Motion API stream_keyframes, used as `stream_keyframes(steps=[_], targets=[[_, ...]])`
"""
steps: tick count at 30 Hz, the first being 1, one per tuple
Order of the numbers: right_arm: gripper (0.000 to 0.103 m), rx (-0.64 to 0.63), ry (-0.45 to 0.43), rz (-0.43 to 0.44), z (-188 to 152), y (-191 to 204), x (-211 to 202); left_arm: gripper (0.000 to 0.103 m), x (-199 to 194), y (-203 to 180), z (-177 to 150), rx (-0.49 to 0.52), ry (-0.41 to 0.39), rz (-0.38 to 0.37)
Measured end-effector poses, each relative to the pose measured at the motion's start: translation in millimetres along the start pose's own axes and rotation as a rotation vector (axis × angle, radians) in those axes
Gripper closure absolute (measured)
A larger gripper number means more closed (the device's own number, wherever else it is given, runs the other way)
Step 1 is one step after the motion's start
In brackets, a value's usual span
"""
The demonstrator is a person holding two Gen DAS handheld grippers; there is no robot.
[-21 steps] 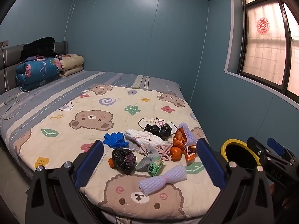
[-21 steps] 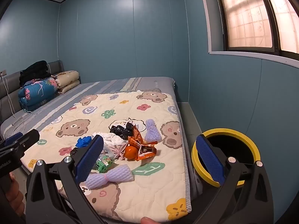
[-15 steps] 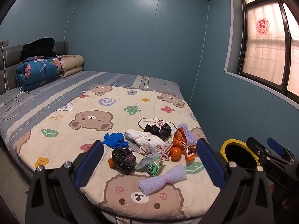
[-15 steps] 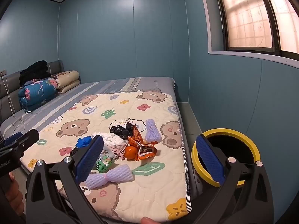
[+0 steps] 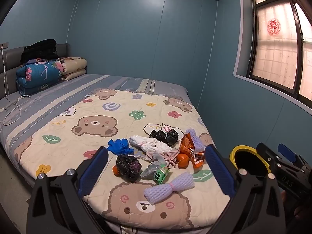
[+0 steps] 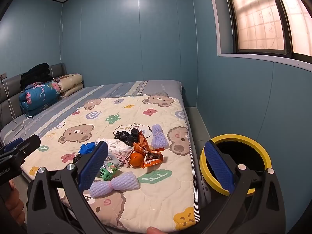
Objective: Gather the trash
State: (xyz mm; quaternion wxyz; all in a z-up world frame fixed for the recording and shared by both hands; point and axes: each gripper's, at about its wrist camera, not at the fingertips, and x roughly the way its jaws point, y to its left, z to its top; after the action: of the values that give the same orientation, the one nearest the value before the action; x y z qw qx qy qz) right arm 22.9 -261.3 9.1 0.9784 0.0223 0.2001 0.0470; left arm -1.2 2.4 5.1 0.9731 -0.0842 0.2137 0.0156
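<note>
A pile of trash lies on the bear-print quilt near the foot of the bed: a purple foam net, a black bag, a green packet, a blue glove, white bags, an orange, an orange wrapper and a second black bag. A yellow-rimmed bin stands on the floor right of the bed. My left gripper and right gripper are both open and empty, held short of the pile.
Folded quilts and dark clothes sit at the headboard, with a white cable beside them. A window is on the right wall. A narrow floor strip runs between bed and wall.
</note>
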Motion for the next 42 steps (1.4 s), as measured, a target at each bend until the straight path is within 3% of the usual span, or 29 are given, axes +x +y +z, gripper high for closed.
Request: stream_keyframes(steps=[42], targets=[[0.008, -0.002, 0.010, 0.000, -4.9, 0.5, 3.9, 0.007, 1.3, -1.7, 0.6, -0.002, 0.005, 0.000]])
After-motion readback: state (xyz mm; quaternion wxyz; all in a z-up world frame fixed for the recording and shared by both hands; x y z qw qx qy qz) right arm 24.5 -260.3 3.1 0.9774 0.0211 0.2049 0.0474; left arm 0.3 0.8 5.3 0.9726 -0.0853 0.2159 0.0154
